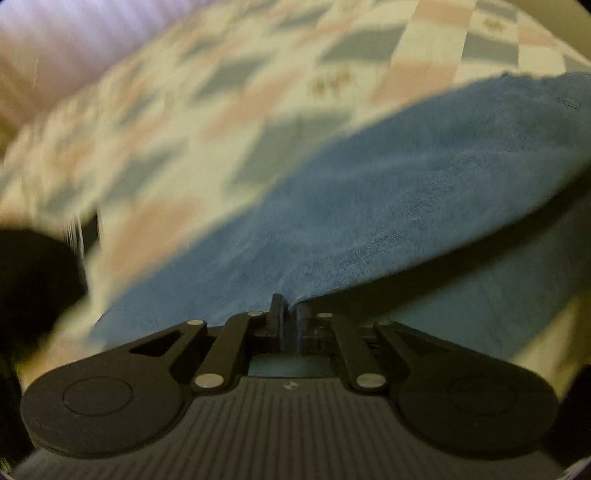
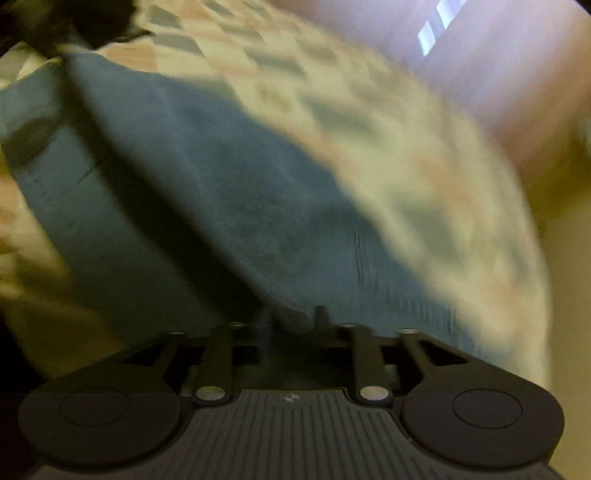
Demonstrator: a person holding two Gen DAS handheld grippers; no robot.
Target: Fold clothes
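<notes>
On my left wrist camera I see one blue cloth, a soft, towel-like piece, and one checked bedcover under it with grey, pink and cream squares. My left gripper has its two fingers drawn close together, and the near edge of the blue cloth is pinched between them. From that pinch the cloth rises and spreads away to the right as a lifted upper layer, with a second layer of the same blue lying below it and a dark shadow between the two. One dark shape sits at the left edge; it is too blurred for me to tell what it is. The bedcover is smeared with blur on the left side.

On my right wrist camera I count the same single blue cloth, again over the one checked bedcover. My right gripper holds the cloth's edge between its two fingers, which stand a little apart with fabric bunched in the gap. The cloth runs up and to the left in a lifted fold, with a lower blue layer beside it. One dark blurred shape shows at the top left corner.
</notes>
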